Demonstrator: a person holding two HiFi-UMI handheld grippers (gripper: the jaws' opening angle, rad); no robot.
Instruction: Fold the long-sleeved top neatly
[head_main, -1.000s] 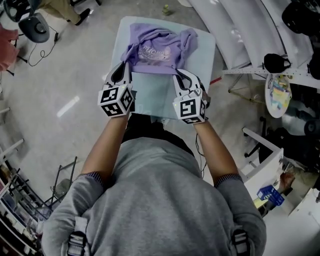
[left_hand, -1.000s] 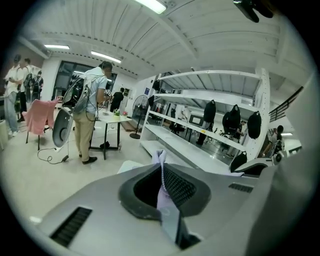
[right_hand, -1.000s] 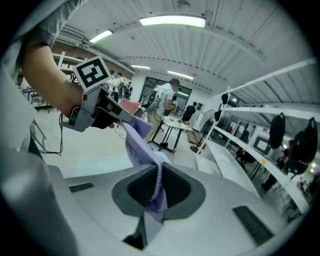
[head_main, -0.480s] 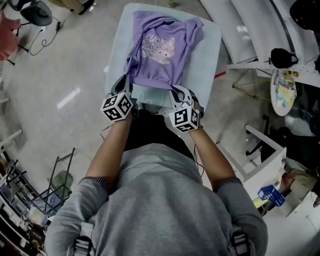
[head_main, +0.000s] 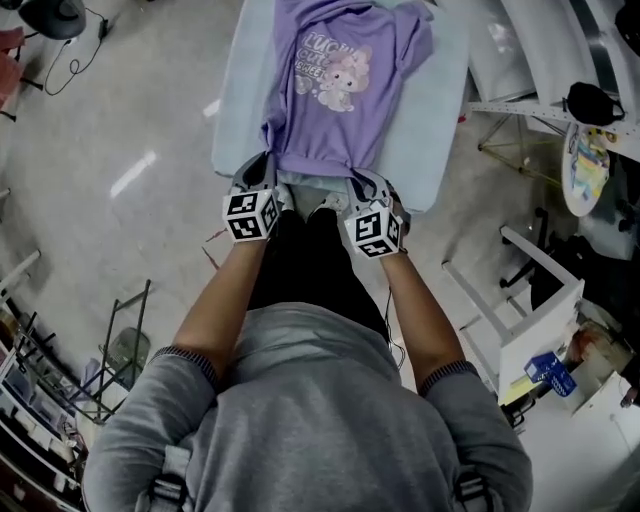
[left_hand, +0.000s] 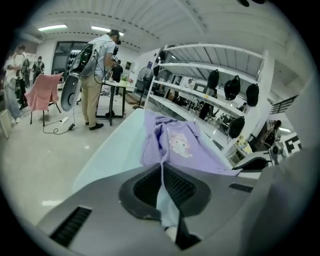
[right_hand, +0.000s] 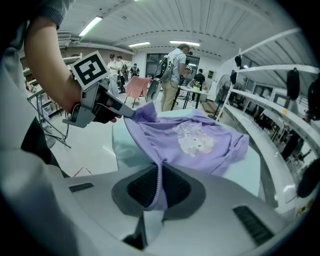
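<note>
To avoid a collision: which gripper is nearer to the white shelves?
Right. The right gripper grips the top at its hem corner toward the white shelves; the left gripper grips the opposite corner.

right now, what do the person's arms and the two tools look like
Both the left tool and right tool are light grey with dark ribbed pads, each carrying a white cube of black square markers. Grey sweatshirt sleeves, dark-striped cuffs, pushed to the elbows.

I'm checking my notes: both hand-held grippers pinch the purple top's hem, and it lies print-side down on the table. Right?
Not quite. The purple top lies print-side up on the table, as the head view shows. The left hand-held gripper and right hand-held gripper do pinch its hem.
</note>
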